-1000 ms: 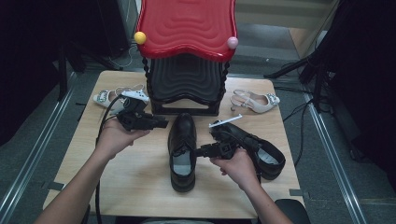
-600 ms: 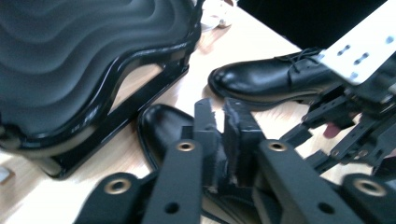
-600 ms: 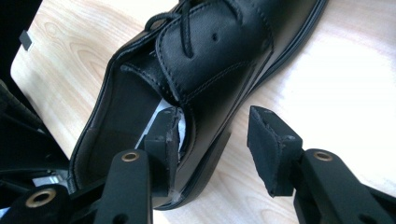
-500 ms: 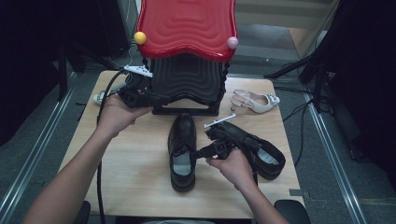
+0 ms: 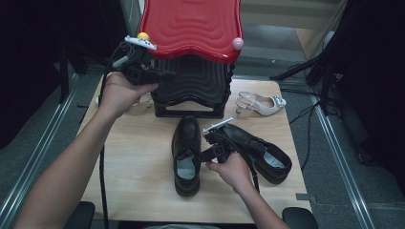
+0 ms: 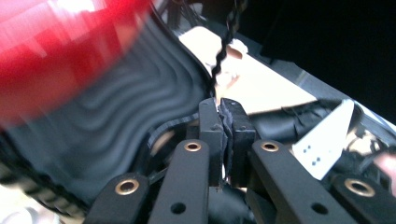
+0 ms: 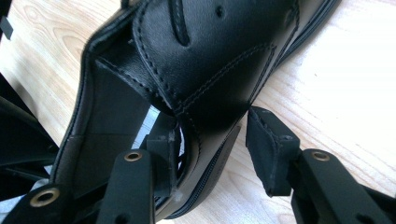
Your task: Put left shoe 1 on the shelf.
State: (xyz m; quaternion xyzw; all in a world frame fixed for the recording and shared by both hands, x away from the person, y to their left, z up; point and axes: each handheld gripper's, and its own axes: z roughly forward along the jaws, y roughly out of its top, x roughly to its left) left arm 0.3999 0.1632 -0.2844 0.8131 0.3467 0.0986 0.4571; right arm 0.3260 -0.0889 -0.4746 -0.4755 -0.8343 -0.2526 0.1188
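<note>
We see the left tool (image 5: 160, 73) raised at the far left beside the black stool stack (image 5: 193, 81), its jaws pressed together on nothing. The right tool (image 7: 212, 149) straddles the side wall of the black shoe (image 7: 196, 70) lying mid-desk (image 5: 129, 162); its jaws, which have just been narrowing, stand partly apart, one pad off the leather.

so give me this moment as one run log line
left gripper: shut, empty, raised by black rack | right gripper: jaws astride black shoe wall, closing, outer pad apart | second shoe: on table
</note>
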